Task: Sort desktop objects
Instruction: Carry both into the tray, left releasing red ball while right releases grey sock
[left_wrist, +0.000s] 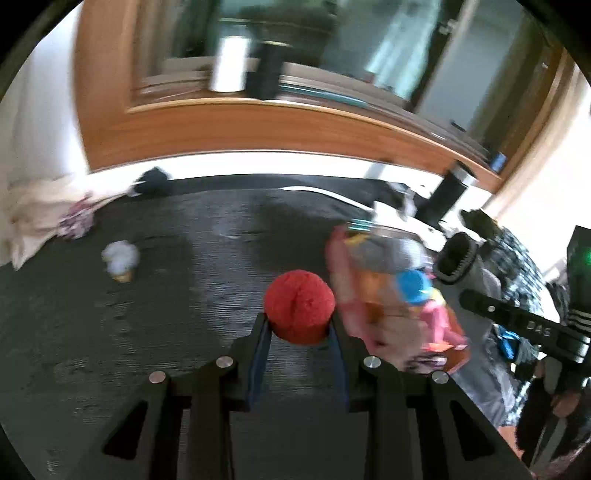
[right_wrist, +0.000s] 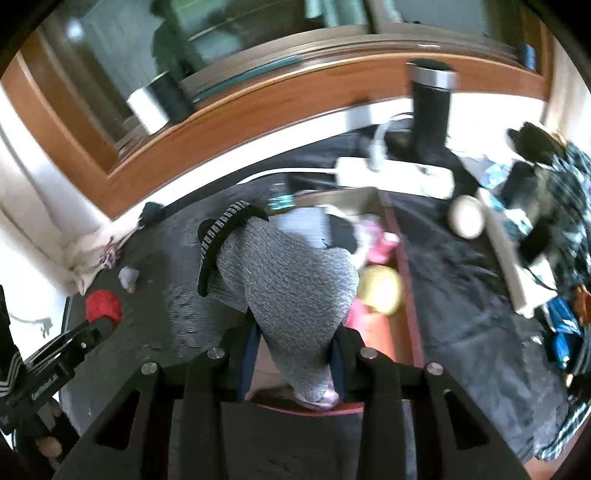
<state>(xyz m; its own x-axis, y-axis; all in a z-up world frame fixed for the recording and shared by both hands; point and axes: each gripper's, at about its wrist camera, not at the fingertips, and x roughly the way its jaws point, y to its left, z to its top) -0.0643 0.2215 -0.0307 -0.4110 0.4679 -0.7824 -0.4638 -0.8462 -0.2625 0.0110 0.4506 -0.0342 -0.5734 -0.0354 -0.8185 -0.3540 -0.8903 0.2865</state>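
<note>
In the left wrist view my left gripper (left_wrist: 298, 326) is shut on a red fuzzy ball (left_wrist: 299, 306), held above the dark desk mat (left_wrist: 166, 314). To its right is a blurred open box (left_wrist: 388, 306) full of colourful items. In the right wrist view my right gripper (right_wrist: 295, 345) is shut on a grey knitted sock (right_wrist: 291, 288) with a black striped cuff, which hangs over the pink-walled box (right_wrist: 408, 295). A yellow ball (right_wrist: 380, 290) lies inside that box. The red ball (right_wrist: 103, 304) shows at the far left. Both views are motion-blurred.
A small white toy (left_wrist: 120, 258) and a bundle of pale cloth (left_wrist: 44, 221) lie at the mat's far left. A black tumbler (right_wrist: 432, 107), a white power strip (right_wrist: 395, 171) and a beige ball (right_wrist: 467, 221) stand behind the box. Patterned fabric and clutter (right_wrist: 554, 206) fill the right.
</note>
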